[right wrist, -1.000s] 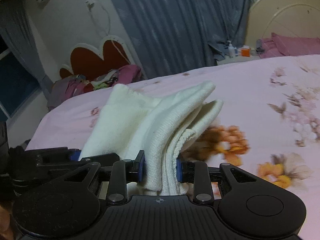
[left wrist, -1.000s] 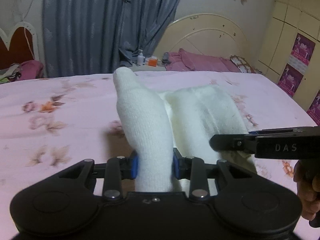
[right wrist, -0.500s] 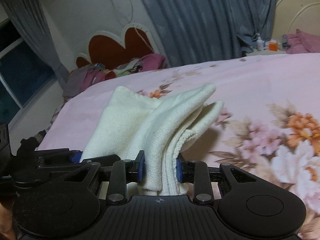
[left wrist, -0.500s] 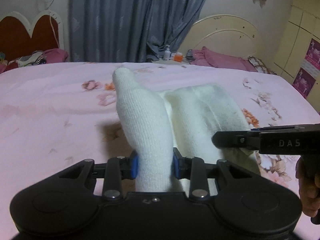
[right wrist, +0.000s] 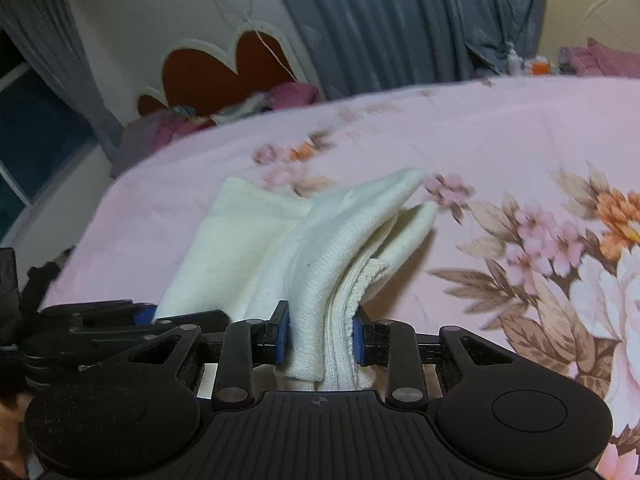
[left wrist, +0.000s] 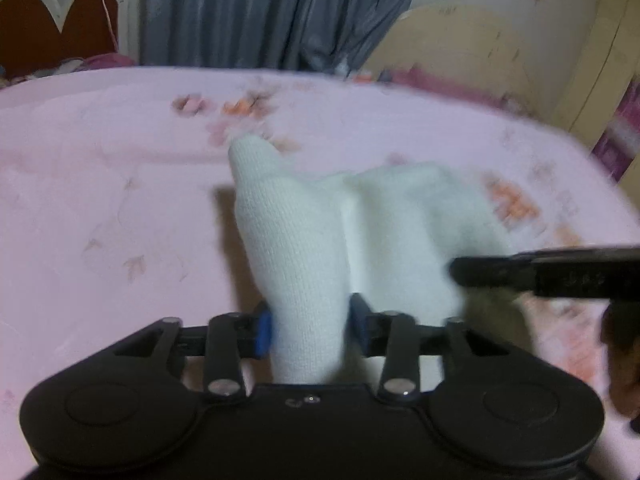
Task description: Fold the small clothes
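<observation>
Gripping white knit garment [left wrist: 304,248] between both grippers, left gripper [left wrist: 308,326] clenched on it, right gripper [right wrist: 320,336] likewise (folded layers), pink floral bed [right wrist: 500,132] at 12 o'clock.

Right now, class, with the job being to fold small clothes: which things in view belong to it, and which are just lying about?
Belongs to the job:
- white knit garment, held at two ends
- left gripper, shut on it
- right gripper, shut on it
- pink floral bedsheet, the work surface

Just lying about:
- grey curtain
- heart-shaped headboard
- heap of clothes beside it
- small bottles behind the bed
</observation>
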A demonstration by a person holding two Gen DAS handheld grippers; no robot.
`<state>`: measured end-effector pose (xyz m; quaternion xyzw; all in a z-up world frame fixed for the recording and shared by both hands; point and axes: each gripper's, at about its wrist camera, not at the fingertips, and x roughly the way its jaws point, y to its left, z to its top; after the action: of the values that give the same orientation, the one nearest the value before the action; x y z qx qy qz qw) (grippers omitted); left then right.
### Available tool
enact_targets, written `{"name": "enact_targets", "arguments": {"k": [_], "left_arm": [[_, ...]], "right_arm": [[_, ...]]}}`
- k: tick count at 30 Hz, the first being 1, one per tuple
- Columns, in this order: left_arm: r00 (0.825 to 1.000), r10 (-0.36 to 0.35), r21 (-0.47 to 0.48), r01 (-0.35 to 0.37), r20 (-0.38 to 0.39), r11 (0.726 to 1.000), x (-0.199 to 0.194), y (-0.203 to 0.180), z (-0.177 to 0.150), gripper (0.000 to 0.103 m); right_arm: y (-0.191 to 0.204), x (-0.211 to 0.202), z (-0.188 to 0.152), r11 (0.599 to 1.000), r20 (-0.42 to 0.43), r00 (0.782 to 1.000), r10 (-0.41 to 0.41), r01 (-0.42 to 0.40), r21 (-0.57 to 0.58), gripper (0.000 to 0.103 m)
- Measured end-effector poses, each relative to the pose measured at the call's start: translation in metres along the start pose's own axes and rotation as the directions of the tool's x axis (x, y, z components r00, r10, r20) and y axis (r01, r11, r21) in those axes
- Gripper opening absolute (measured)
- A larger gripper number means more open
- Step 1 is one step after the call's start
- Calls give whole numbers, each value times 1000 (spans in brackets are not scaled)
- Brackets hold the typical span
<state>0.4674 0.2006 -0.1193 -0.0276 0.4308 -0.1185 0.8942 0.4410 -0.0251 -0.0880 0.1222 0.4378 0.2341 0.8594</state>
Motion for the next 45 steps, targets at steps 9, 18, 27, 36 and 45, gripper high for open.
{"name": "enact_targets", "arguments": {"k": [9, 18, 27, 36, 45], "left_arm": [[996, -6, -64, 12, 83, 998, -18, 30, -10, 80], [984, -86, 20, 84, 154, 996, -1, 14, 31, 31], [989, -128, 35, 126, 71, 991, 22, 7, 32, 31], [997, -54, 136, 45, 62, 990, 18, -10, 29, 31], [993, -66, 153, 50, 100, 987, -4, -11, 27, 30]], "right_arm": [[-28, 4, -9, 998, 11, 998, -63, 62, 24, 58], [10, 8, 22, 984, 81, 996, -47, 60, -165, 25], [-1, 44, 10, 950, 12, 981, -192, 189, -250, 21], [10, 29, 15, 951, 27, 981, -194, 194, -239, 21], [20, 11, 6, 949, 82, 977, -194, 209, -235, 21]]}}
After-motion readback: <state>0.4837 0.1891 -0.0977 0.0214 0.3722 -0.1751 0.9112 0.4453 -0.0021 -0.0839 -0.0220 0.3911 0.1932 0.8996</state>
